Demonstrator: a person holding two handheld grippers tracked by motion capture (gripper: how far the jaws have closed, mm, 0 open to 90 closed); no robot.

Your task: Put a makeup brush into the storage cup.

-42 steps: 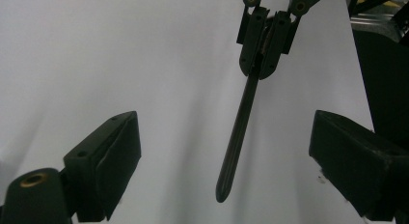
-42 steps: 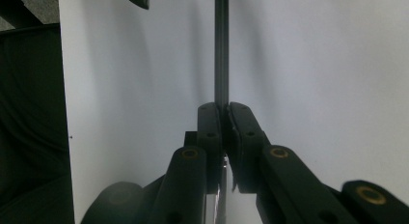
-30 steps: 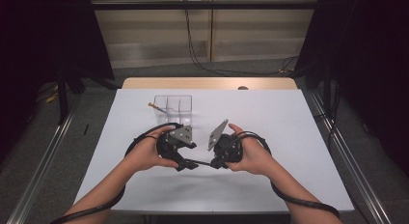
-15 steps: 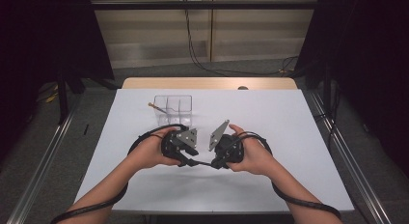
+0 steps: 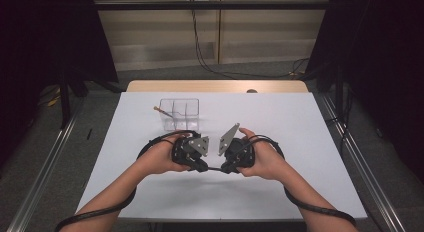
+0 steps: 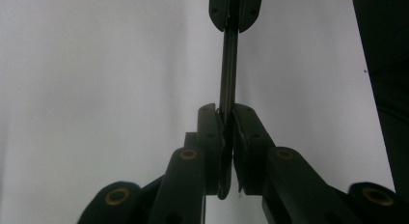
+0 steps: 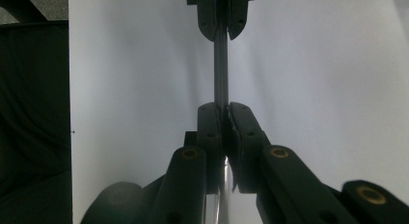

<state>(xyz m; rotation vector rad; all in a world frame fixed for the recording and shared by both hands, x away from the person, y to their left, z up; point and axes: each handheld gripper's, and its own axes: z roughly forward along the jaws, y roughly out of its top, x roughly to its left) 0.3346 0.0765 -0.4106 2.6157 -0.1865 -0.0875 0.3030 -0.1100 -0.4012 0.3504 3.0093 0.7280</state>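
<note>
A thin dark stick [image 5: 214,168] spans level between my two grippers above the white table [image 5: 300,127]. My left gripper [image 5: 202,167] has just been closing and is now shut on the stick's left end. In the left gripper view its pads [image 6: 211,125] press on the stick [image 6: 228,64], which runs up to the right gripper [image 6: 236,11]. My right gripper [image 5: 225,169] is shut on the other end. In the right gripper view its own jaws [image 7: 223,108] clamp the stick [image 7: 221,69], with the left gripper [image 7: 221,11] facing it at the top.
A clear plastic box [image 5: 180,114] with compartments stands on the table just beyond my hands. A thin brown-tipped stick [image 5: 160,110] pokes out of its left side. A wooden strip [image 5: 215,86] runs along the table's far edge. Metal rails flank both sides.
My left gripper's jaws have closed on the stick's left end, and the left hand has edged slightly towards the right one. The right hand has kept still.
</note>
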